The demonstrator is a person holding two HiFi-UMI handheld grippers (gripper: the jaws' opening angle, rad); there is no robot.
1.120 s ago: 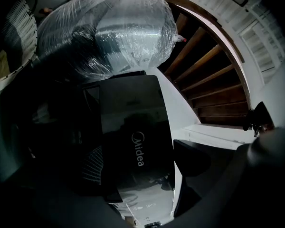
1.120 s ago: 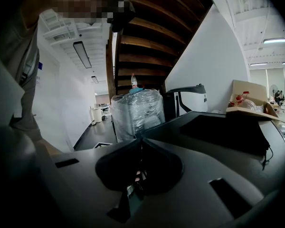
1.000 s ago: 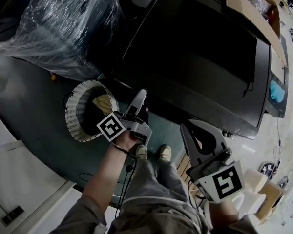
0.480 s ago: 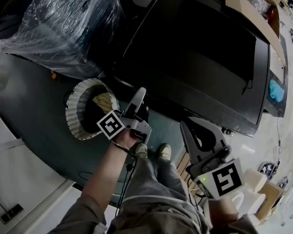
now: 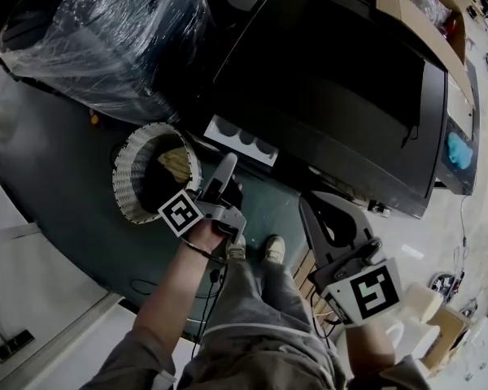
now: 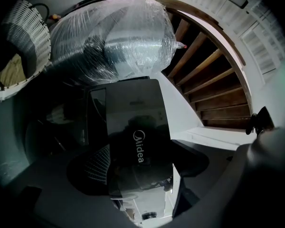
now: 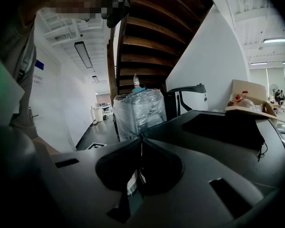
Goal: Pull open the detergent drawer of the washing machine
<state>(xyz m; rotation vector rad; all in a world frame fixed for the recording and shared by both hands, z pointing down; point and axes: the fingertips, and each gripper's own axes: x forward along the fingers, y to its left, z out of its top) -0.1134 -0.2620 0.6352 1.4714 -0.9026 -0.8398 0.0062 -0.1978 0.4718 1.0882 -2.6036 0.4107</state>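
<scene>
The black washing machine [image 5: 333, 88] fills the middle of the head view. Its detergent drawer [image 5: 240, 139] stands out from the front, a white tray with dark compartments showing. My left gripper [image 5: 224, 171] is shut on the drawer's dark front panel [image 6: 135, 132], which bears a Midea logo and sits between the jaws [image 6: 142, 172]. My right gripper [image 5: 313, 211] hangs lower right, away from the machine, its jaws shut with nothing between them [image 7: 141, 139].
A white laundry basket [image 5: 150, 177] with cloth inside stands left of the drawer. A large plastic-wrapped bundle [image 5: 106, 39] sits behind it. A cardboard box [image 5: 415, 15] rests on the machine. The person's shoes [image 5: 256, 250] are just below. Wooden stairs [image 6: 213, 80] rise behind.
The white drawer tray has slid out of the machine's front; it was not visible before. My left gripper has drawn back with it. The right gripper has barely moved.
</scene>
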